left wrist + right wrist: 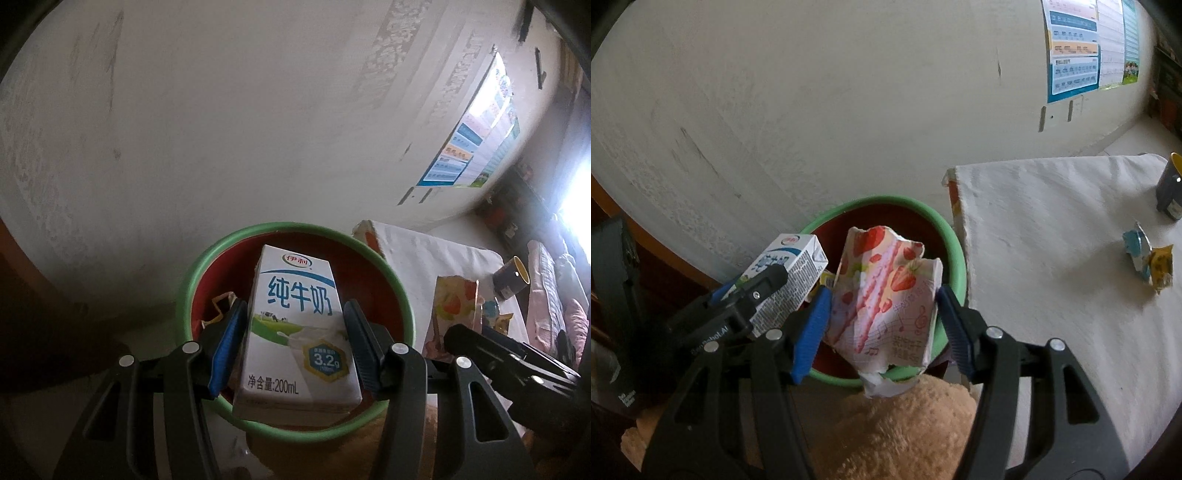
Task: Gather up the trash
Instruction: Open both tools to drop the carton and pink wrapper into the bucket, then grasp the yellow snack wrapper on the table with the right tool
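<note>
Fluffy tan fabric fills the bottom of the right wrist view, and just above it the right gripper carries a torn strawberry-print wrapper between its blue-padded fingers. Both pads sit at the wrapper's edges, though whether the far-side pad really presses on it I cannot tell. Over on the left wrist view the left gripper stands about half open around a white milk carton, one pad against each side, carton upright and tipped a little toward the camera. Both loads hang right over the green-rimmed bin, red inside, with something yellow already lying in it beside the carton. So my call is that we are at the drop-off step: two pieces of trash brought to the bin, neither let go yet. Next up, I'd say, is spreading each pair of fingers wider so the pieces fall inside the rim, with the carton needing to clear the near edge. Farther off, the table under its white cloth still holds a crumpled blue-and-yellow wrapper and a dark cup, well apart from the bin.
</note>
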`<state>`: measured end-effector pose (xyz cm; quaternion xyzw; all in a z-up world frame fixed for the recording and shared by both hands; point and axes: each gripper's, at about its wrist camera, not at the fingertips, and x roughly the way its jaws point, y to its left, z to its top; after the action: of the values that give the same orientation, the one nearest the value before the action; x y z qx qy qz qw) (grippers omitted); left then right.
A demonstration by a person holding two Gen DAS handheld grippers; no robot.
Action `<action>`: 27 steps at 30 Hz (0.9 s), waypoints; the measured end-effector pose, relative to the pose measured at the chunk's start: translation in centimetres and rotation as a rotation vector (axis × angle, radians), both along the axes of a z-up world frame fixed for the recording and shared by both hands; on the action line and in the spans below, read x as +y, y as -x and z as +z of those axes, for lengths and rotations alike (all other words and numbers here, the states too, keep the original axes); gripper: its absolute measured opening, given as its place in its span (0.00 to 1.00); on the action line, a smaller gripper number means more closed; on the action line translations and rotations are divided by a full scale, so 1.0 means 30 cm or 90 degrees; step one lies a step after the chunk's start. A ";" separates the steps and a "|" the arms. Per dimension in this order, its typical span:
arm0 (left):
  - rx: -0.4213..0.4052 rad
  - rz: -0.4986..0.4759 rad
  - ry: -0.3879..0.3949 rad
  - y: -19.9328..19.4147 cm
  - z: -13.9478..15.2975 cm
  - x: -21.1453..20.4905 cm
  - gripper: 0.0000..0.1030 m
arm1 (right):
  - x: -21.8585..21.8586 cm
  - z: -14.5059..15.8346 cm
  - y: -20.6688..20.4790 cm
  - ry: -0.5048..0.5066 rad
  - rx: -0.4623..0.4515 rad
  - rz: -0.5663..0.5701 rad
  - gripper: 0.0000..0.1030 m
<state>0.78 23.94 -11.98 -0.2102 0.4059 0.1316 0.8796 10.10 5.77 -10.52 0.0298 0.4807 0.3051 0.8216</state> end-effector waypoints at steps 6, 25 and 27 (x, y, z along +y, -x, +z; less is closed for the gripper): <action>0.016 0.030 0.029 -0.001 -0.037 0.009 0.68 | 0.008 -0.041 -0.010 -0.018 0.028 0.010 0.77; 0.038 -0.029 -0.005 -0.037 -0.030 -0.118 0.68 | -0.885 -0.243 -0.406 0.089 0.067 -0.430 0.72; 0.037 -0.039 -0.012 -0.040 -0.017 -0.142 0.68 | -0.873 -0.271 -0.441 0.090 0.085 -0.411 0.67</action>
<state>2.00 19.68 -12.50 -0.1854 0.4366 0.1147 0.8729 23.33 -20.41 -18.64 0.1435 0.5190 -0.0077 0.8426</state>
